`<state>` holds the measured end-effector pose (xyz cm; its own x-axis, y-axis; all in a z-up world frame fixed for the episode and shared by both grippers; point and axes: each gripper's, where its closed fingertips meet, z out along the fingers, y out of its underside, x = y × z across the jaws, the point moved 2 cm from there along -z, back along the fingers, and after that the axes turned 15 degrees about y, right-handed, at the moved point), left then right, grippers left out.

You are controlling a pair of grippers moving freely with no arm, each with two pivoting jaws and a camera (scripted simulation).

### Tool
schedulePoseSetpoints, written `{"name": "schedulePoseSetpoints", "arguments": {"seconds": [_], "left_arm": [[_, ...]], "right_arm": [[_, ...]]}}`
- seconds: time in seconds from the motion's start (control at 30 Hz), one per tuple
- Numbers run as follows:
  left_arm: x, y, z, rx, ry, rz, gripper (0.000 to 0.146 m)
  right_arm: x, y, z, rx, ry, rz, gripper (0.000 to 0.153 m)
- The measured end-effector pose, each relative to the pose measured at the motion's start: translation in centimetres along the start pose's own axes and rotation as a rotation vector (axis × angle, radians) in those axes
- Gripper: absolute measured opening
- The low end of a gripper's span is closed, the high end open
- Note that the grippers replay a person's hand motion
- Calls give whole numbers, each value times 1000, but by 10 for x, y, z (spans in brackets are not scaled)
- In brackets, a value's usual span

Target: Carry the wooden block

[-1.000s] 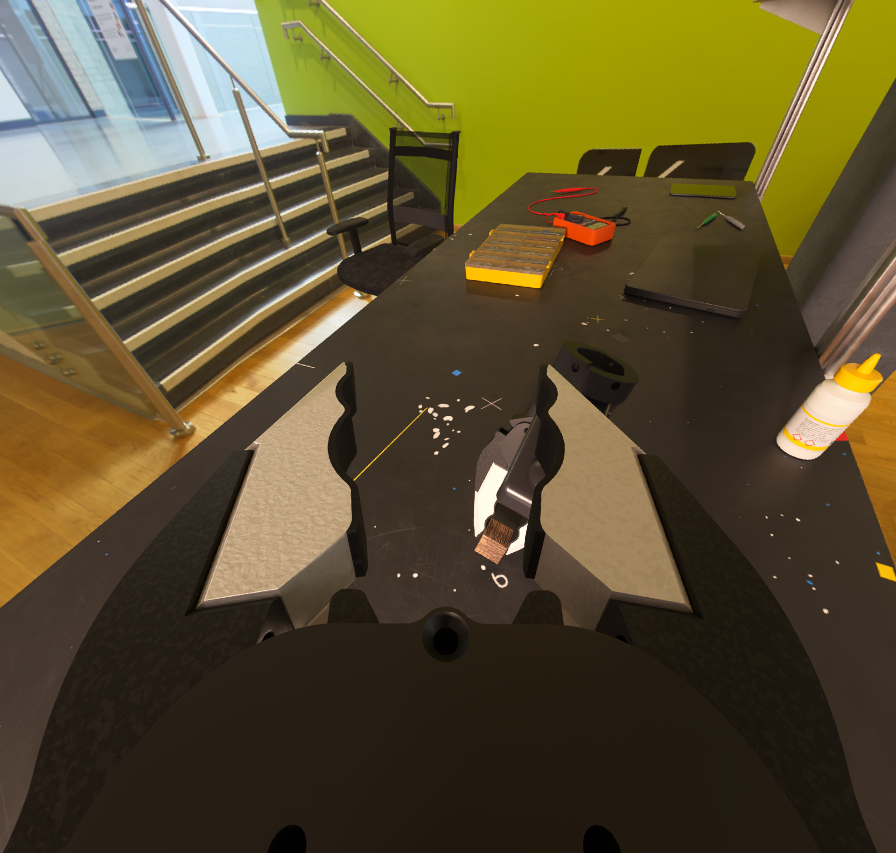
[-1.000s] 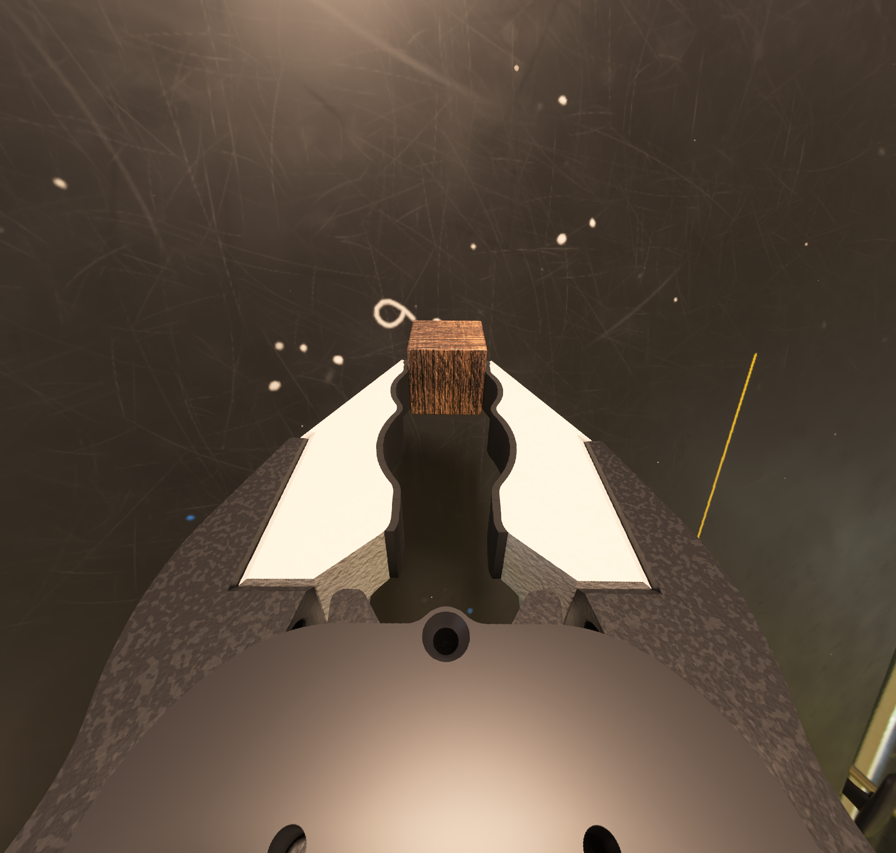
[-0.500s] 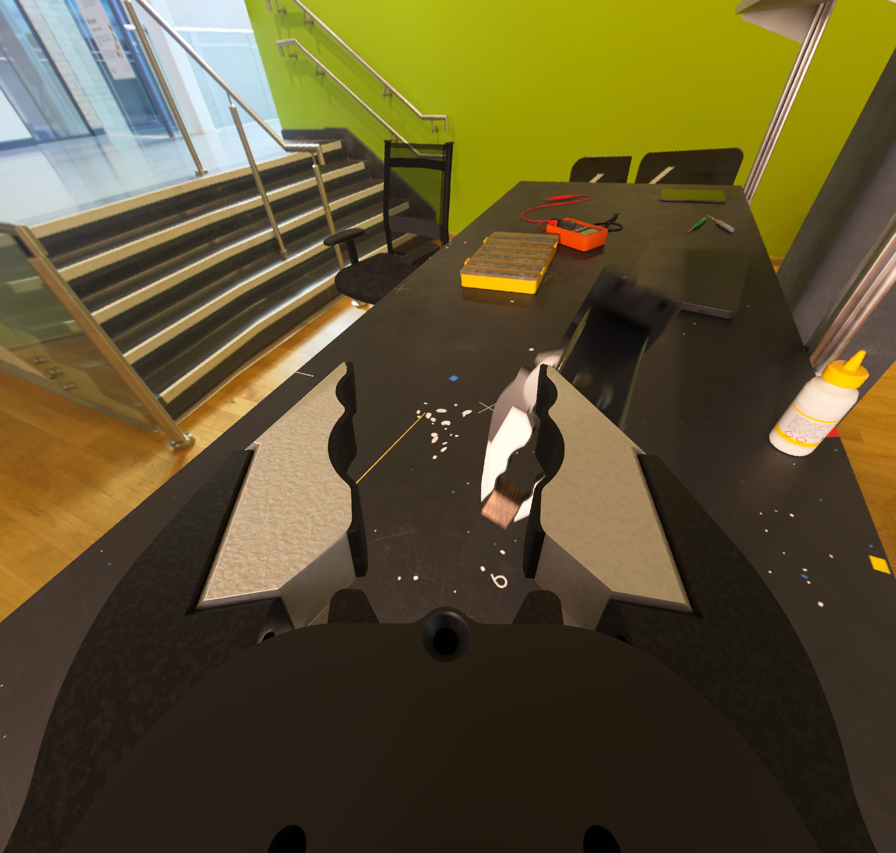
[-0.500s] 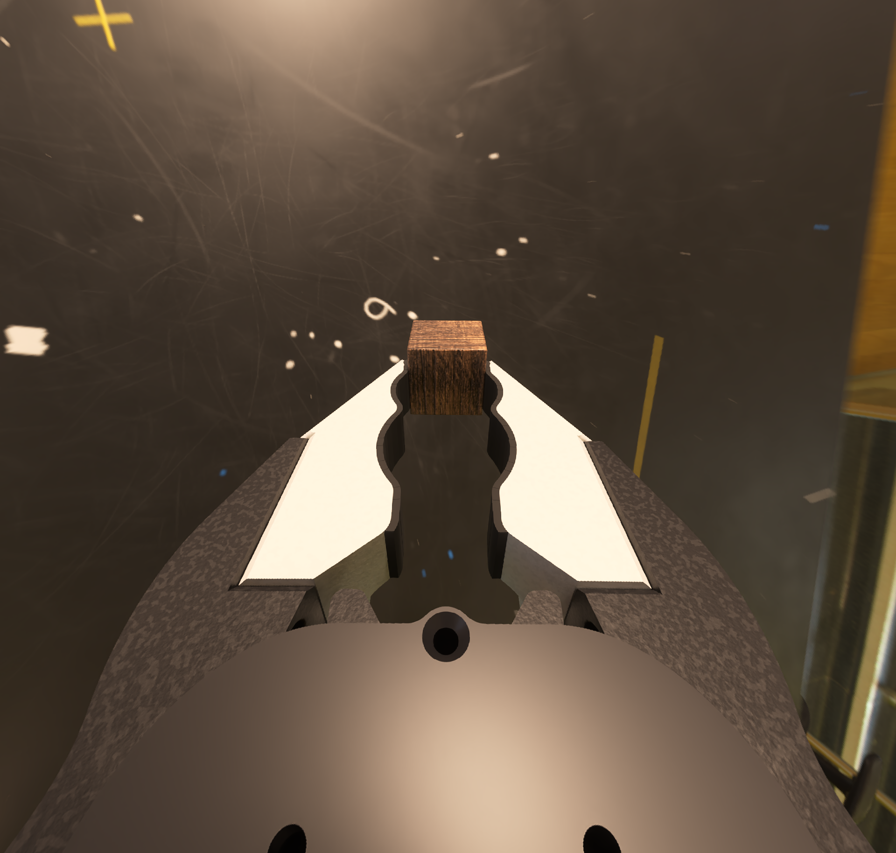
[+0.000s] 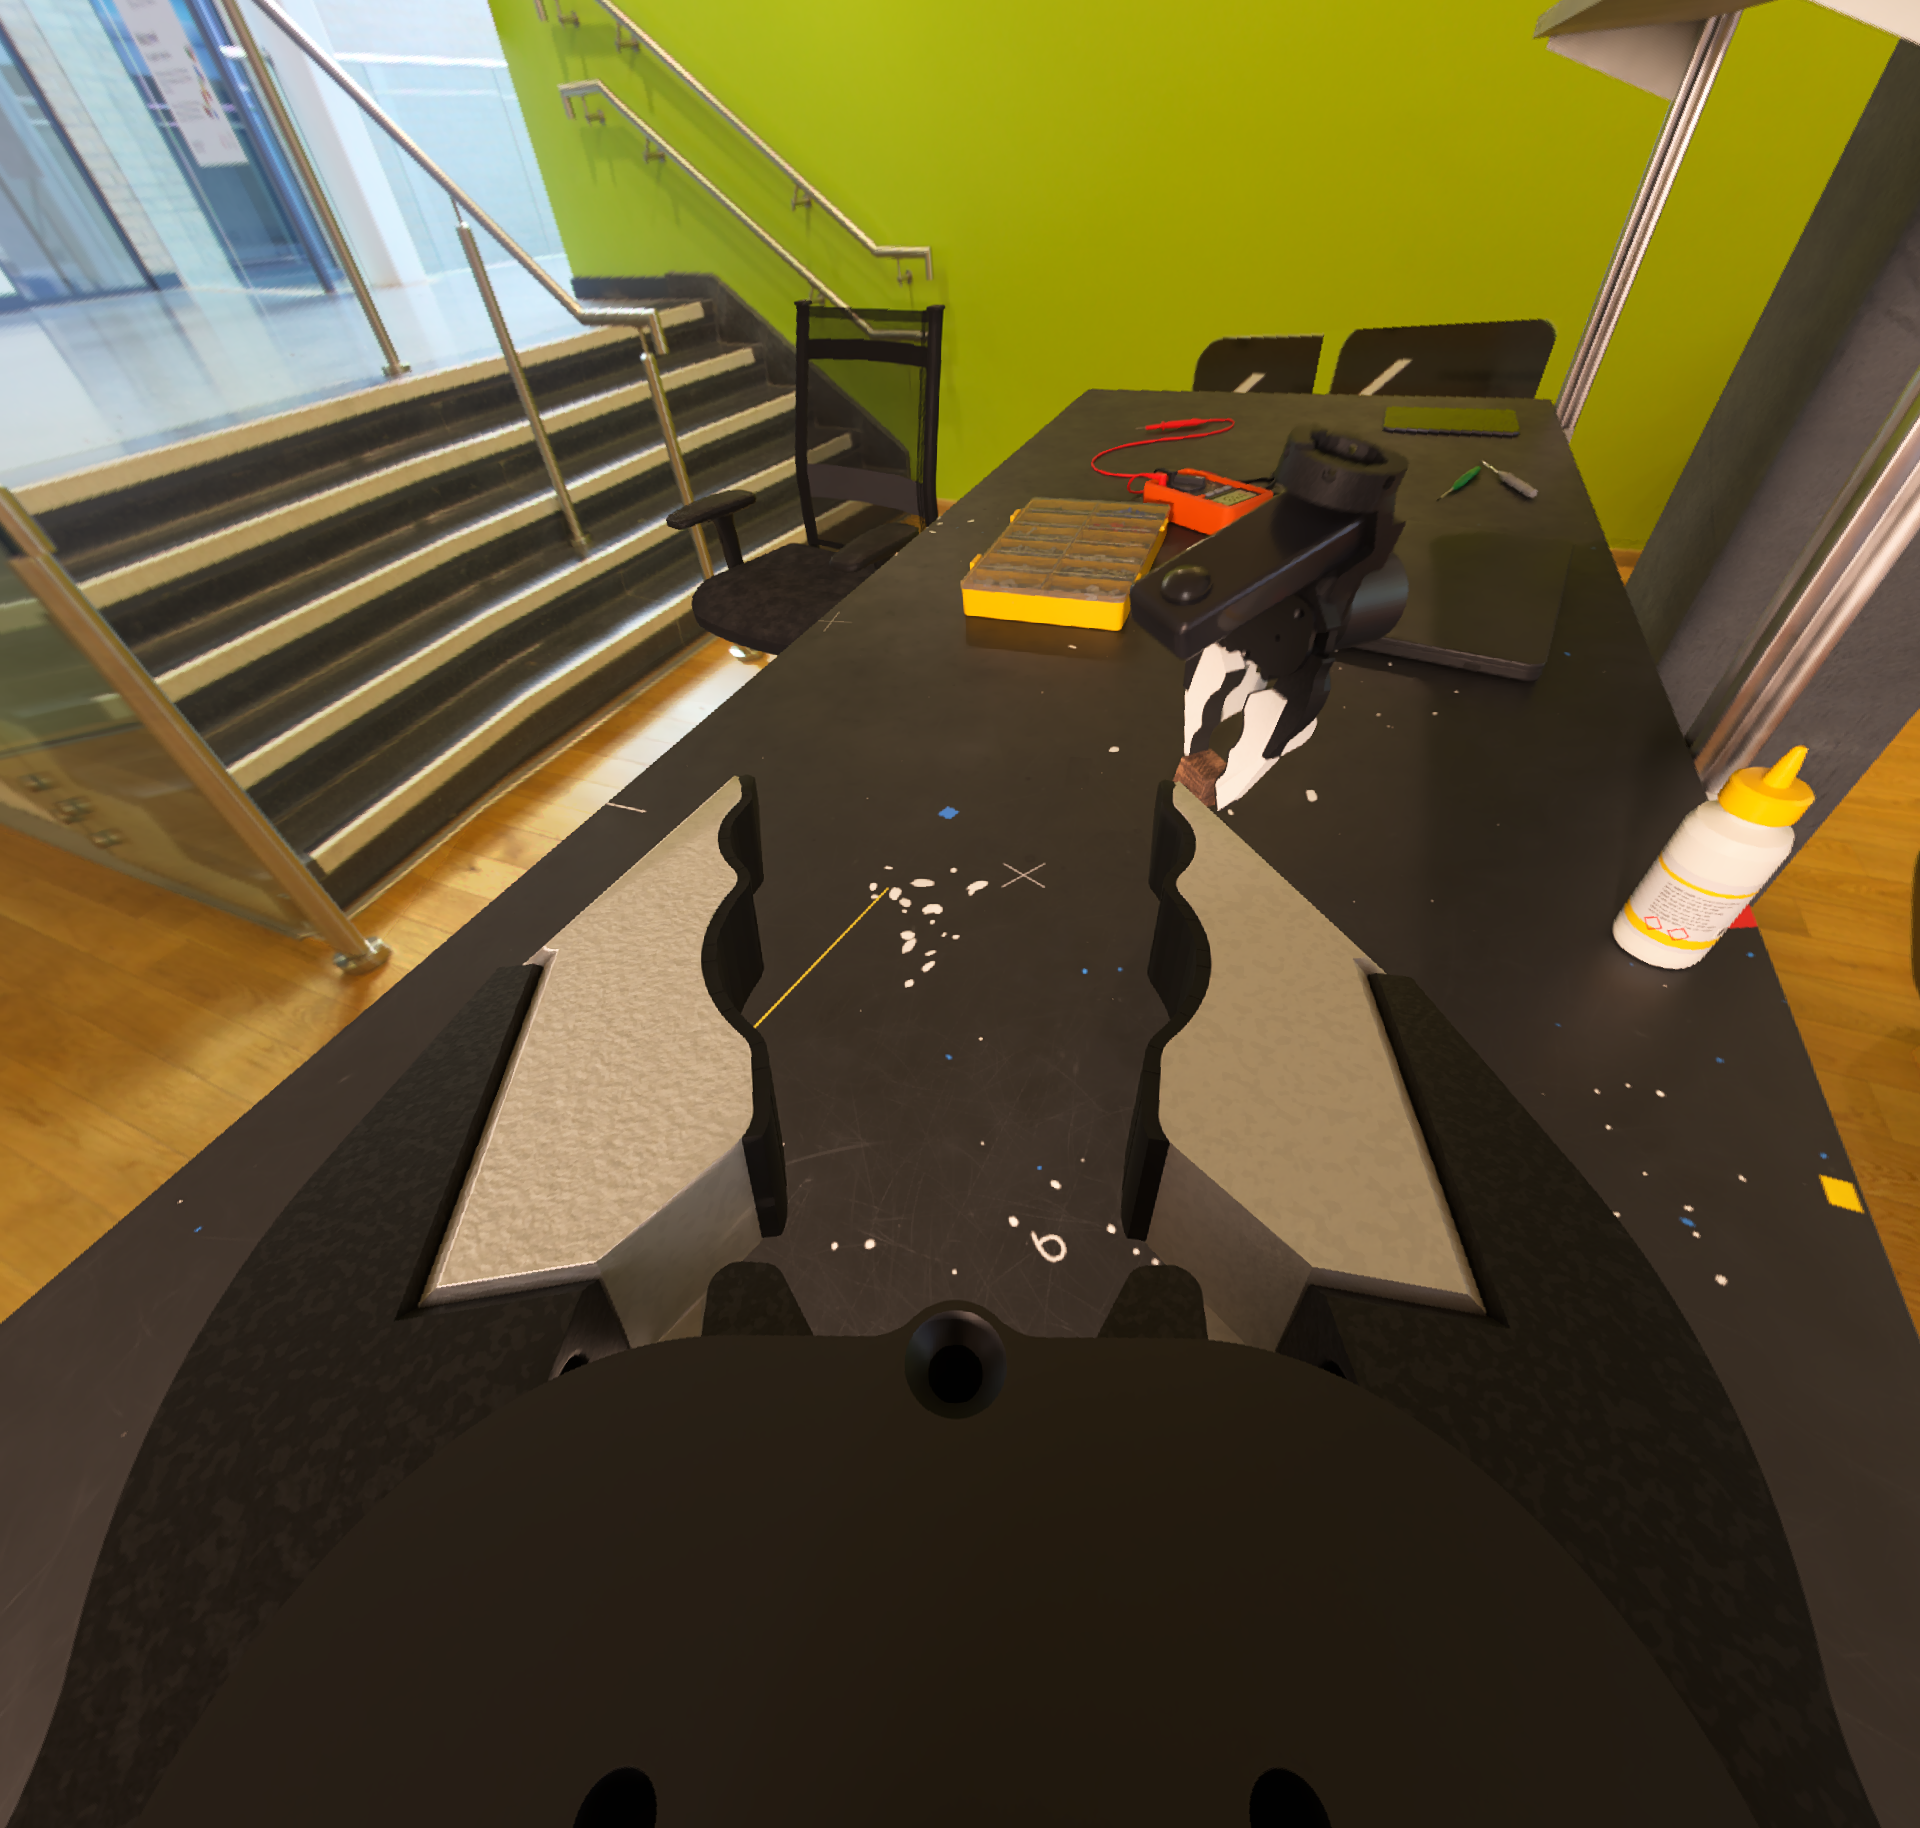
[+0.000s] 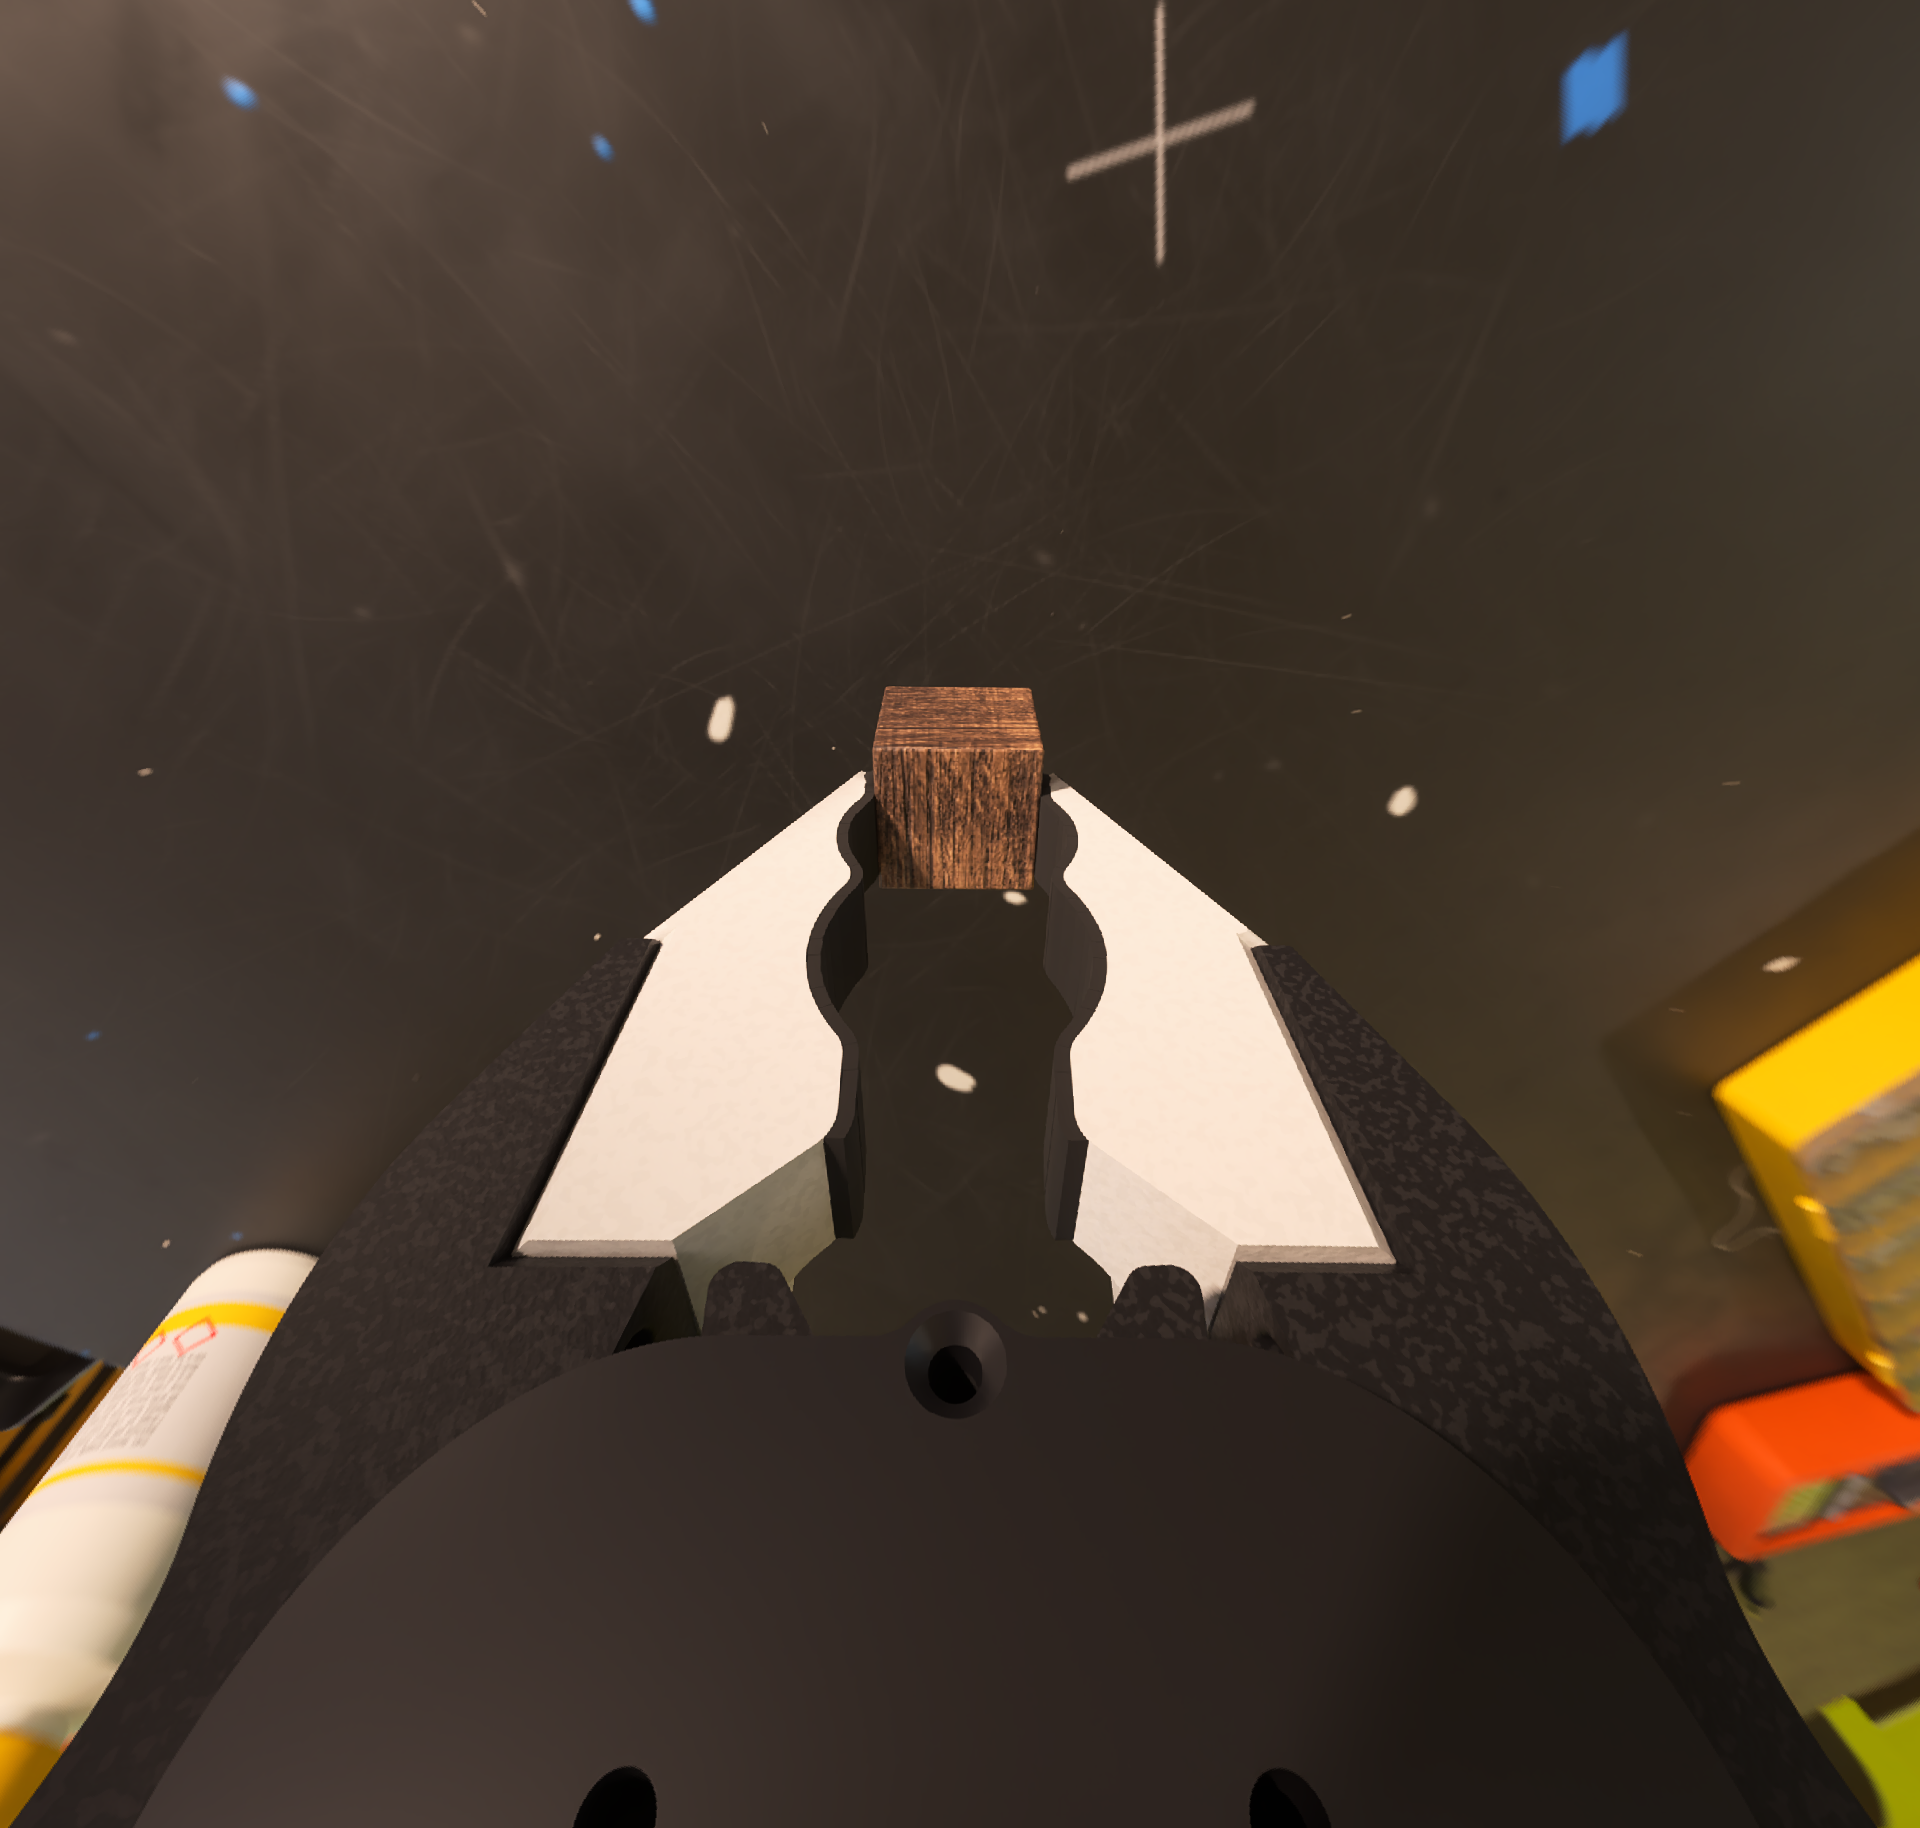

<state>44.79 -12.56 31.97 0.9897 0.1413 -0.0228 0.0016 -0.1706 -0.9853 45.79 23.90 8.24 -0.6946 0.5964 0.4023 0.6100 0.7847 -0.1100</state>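
A small dark wooden block (image 6: 956, 791) sits clamped between the tips of my right gripper (image 6: 956, 786), held above the black table (image 6: 623, 428). In the left wrist view the right gripper (image 5: 1231, 776) hangs tips-down over the table ahead and to the right, with the block (image 5: 1202, 770) showing at its tips. My left gripper (image 5: 956, 802) is open and empty, low over the near end of the table (image 5: 935, 1051).
A white glue bottle with a yellow cap (image 5: 1709, 869) stands at the right edge. A yellow parts box (image 5: 1060, 563), an orange multimeter (image 5: 1205, 495) with red leads, a dark laptop (image 5: 1475, 615) lie farther back. A black chair (image 5: 821, 531) and stairs are left.
The right gripper has lifted the block and carried it away from the left gripper, toward the far right of the table. The left gripper has stayed open and almost still.
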Motion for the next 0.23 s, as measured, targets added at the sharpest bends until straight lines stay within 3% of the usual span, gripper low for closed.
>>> {"name": "schedulePoseSetpoints", "arguments": {"seconds": [0.23], "left_arm": [[1, -1, 2, 1, -2, 6, 76]], "right_arm": [[-8, 7, 36, -33, -12, 39, 29]]}}
